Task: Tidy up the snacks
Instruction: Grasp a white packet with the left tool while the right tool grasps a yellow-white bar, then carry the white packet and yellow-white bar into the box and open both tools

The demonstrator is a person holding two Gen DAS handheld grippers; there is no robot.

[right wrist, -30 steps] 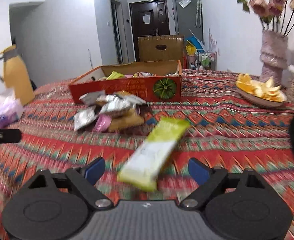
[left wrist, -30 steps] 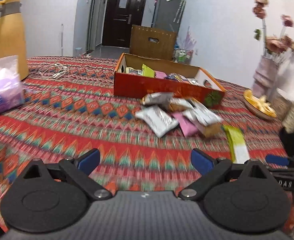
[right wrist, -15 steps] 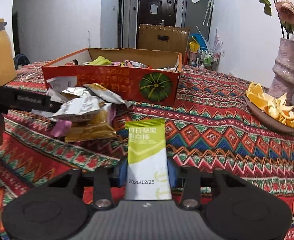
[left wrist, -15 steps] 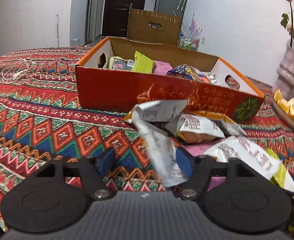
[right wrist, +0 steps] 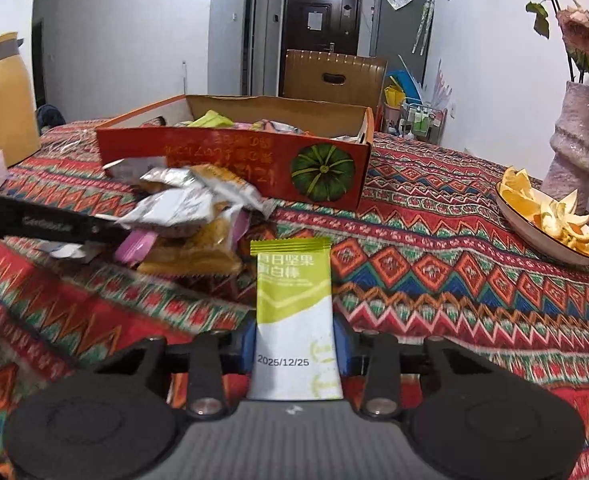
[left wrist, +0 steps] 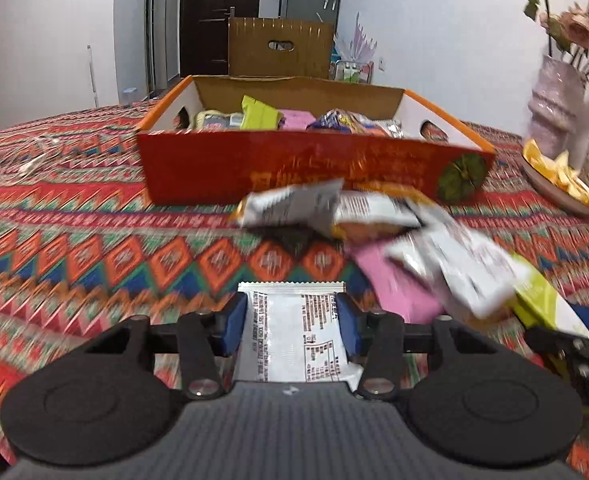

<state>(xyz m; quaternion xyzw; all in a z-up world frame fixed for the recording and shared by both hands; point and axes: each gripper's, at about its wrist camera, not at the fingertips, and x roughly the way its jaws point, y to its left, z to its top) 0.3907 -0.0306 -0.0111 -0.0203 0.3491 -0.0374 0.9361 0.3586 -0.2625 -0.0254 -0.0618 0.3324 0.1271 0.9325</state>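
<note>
The right hand-held gripper [right wrist: 294, 344], open a second ago, now clamps the green snack bar [right wrist: 293, 300]. The left hand-held gripper [left wrist: 291, 326] is closing around a silver packet [left wrist: 294, 336] beside the snack pile [left wrist: 374, 232], nearer the red box [left wrist: 294, 164] than before, above the tabletop [left wrist: 94, 248].

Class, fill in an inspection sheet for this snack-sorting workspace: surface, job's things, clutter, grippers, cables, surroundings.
Surface: patterned tablecloth.
Job's things: orange box partly filled with snacks; loose packet pile in front of it.
Clutter: plate of orange peel, yellow jug, vase.
Grippers: left gripper closing around a white packet; right gripper shut on a green packet.
Cables: nothing seen.
Surroundings: dark door, brown crate.
</note>
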